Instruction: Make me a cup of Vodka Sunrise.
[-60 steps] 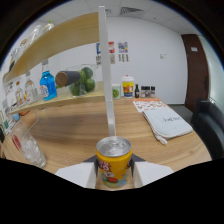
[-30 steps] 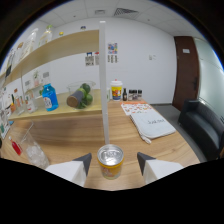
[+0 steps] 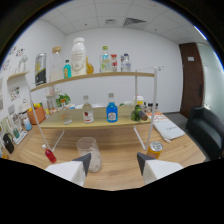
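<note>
Claw (image 3: 114, 165) raised, seemingly open, above glass (image 3: 90, 153)

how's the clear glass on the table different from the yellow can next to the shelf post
The glass is see-through and open-topped; the can is opaque yellow with a metal lid. The glass looks larger and stands just ahead of one finger of the open gripper; the can stands off beyond the other finger. Both stand upright on the wooden table.

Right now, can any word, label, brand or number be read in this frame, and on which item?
No text can be read.
Yellow can beside the gripper: print too blurred.
Blue bottle label: too small.
Upper-shelf bottles: labels blurred.
Wall papers: unreadable.
</note>
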{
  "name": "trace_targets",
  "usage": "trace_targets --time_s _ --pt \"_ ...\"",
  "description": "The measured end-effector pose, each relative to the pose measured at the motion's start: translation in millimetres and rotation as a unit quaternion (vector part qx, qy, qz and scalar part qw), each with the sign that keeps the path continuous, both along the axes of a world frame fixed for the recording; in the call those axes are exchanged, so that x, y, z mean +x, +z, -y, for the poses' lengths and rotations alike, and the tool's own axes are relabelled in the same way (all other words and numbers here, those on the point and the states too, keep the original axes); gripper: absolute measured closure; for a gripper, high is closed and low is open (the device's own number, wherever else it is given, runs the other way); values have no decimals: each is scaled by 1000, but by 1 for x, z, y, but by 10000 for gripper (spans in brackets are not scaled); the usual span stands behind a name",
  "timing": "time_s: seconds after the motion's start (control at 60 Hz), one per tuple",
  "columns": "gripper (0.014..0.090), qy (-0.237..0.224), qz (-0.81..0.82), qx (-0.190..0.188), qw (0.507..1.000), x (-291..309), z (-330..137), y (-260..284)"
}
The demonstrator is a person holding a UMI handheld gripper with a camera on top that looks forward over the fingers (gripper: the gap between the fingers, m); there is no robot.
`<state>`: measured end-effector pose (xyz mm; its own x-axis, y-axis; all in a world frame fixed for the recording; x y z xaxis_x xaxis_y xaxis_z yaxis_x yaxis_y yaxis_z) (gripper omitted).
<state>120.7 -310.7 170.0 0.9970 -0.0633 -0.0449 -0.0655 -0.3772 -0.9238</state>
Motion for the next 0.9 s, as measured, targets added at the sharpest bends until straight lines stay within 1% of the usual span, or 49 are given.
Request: trace_targets --time_s 0.183,0.317,0.633,0.8,0.9 --pt "184 22 -5 -5 1000 -55 3 -17" --pt "183 37 -4 12 999 -85 -10 -1" --pt "180 76 -4 82 994 -136 -72 79" --pt "186 89 -3 86 992 -154 -111 89" --pt "193 91 0 75 993 -162 -135 80"
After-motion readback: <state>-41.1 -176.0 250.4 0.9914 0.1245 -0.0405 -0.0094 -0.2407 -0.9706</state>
